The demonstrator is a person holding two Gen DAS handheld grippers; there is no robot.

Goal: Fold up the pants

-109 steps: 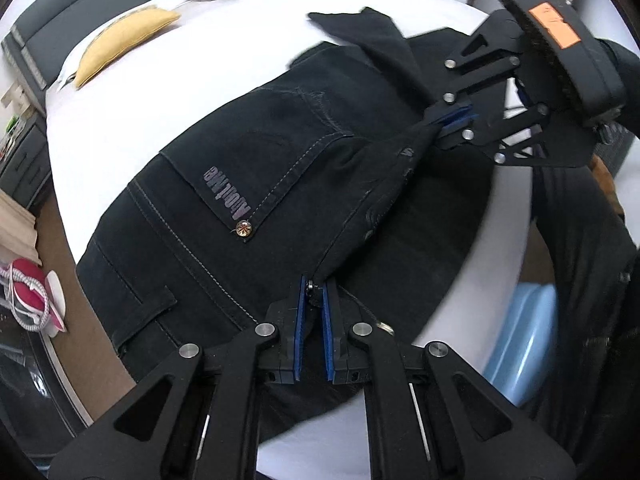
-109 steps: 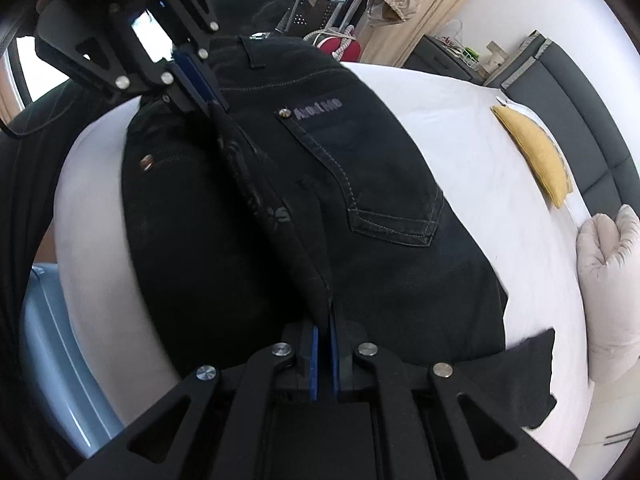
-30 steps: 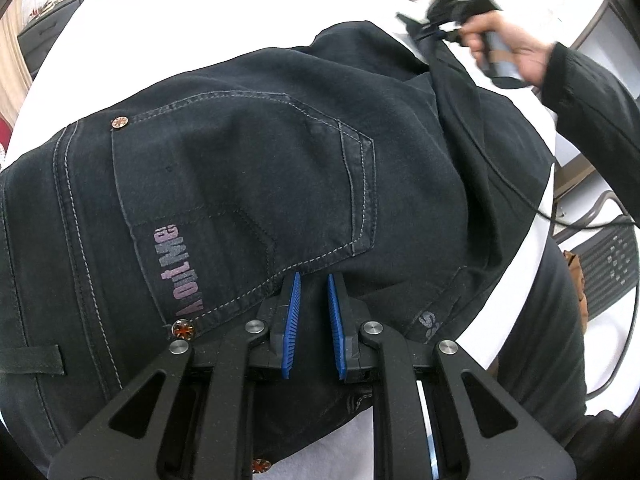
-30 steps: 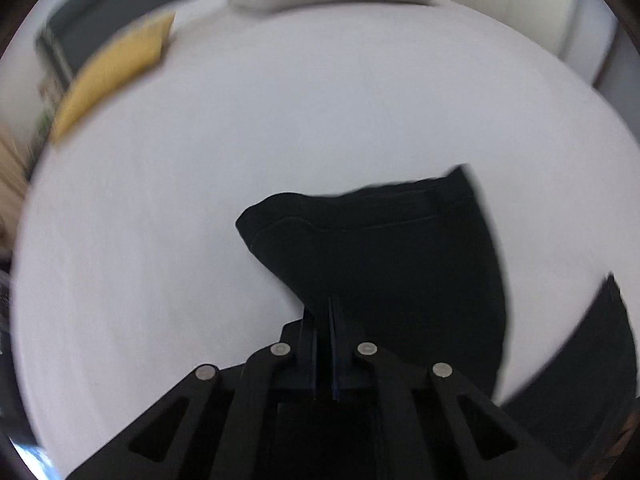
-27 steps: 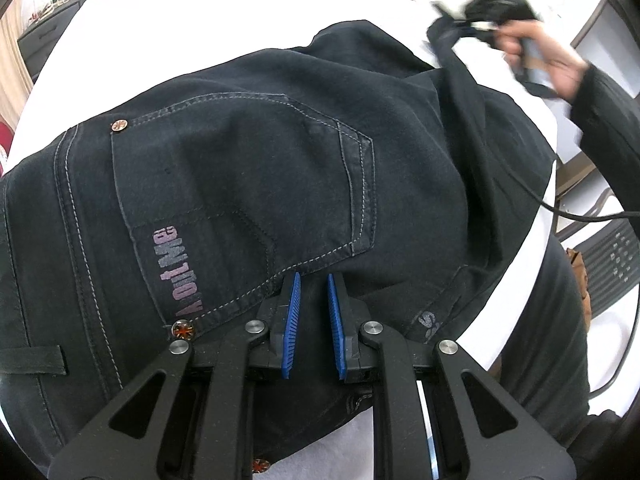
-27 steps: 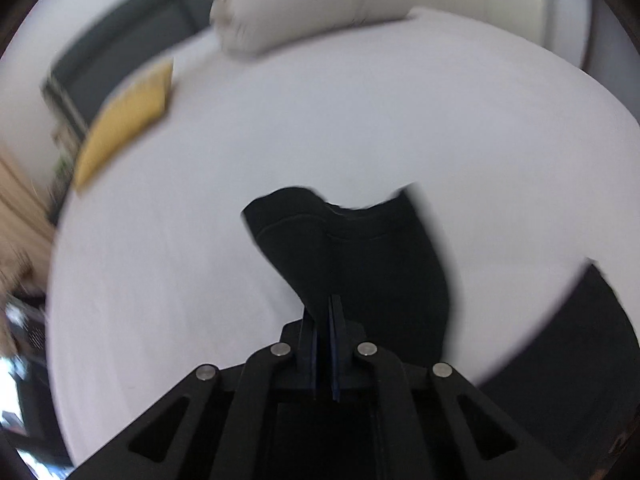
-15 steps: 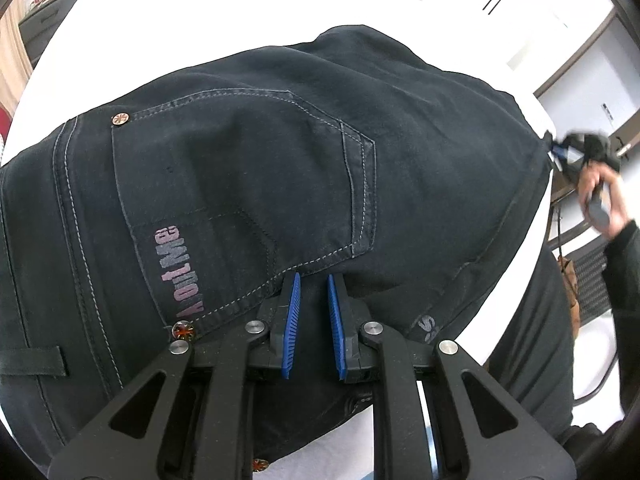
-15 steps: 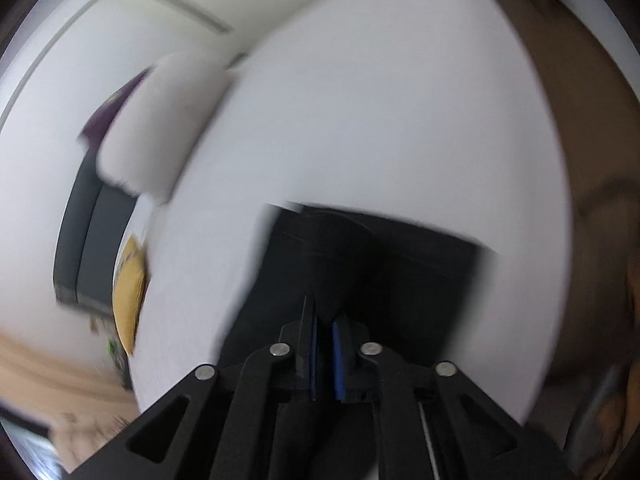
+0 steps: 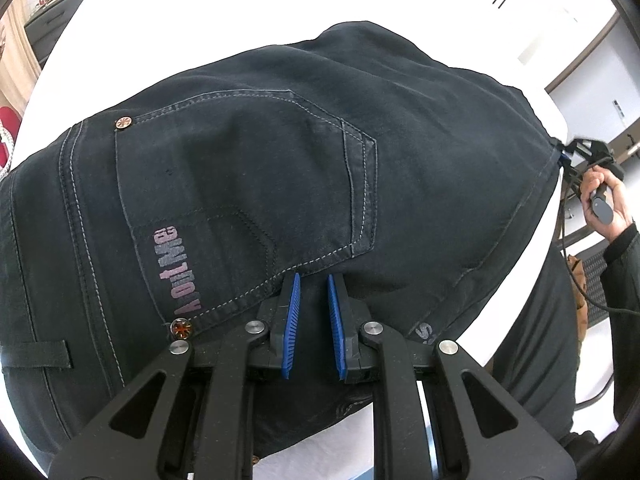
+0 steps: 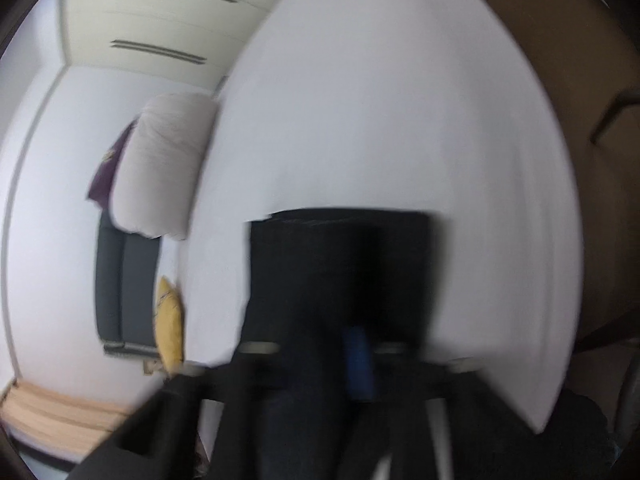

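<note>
Black pants (image 9: 420,140) lie spread on the white bed (image 9: 200,12), back pocket (image 9: 248,184) up. My left gripper (image 9: 312,280) points down at them just below that pocket, its blue pads close together with dark cloth between them. At the bed's right edge, a hand (image 9: 604,200) holds my right gripper (image 9: 562,156). Its jaws are closing on the pants' edge, which is pulled taut there. The right wrist view is blurred: a pants leg (image 10: 340,260) stretches ahead of the right gripper (image 10: 340,336), one blue pad (image 10: 358,360) showing.
A pale pillow (image 10: 164,168) and a yellow cushion (image 10: 170,320) lie at the bed's (image 10: 380,120) far end, by a dark headboard (image 10: 120,288). A person's dark-clothed legs (image 9: 532,340) stand at the bed's near right edge. A cable trails from the right gripper.
The right gripper swung from the far middle of the bed out to its right edge, drawing the pants leg flat and taut. The left gripper stayed in place.
</note>
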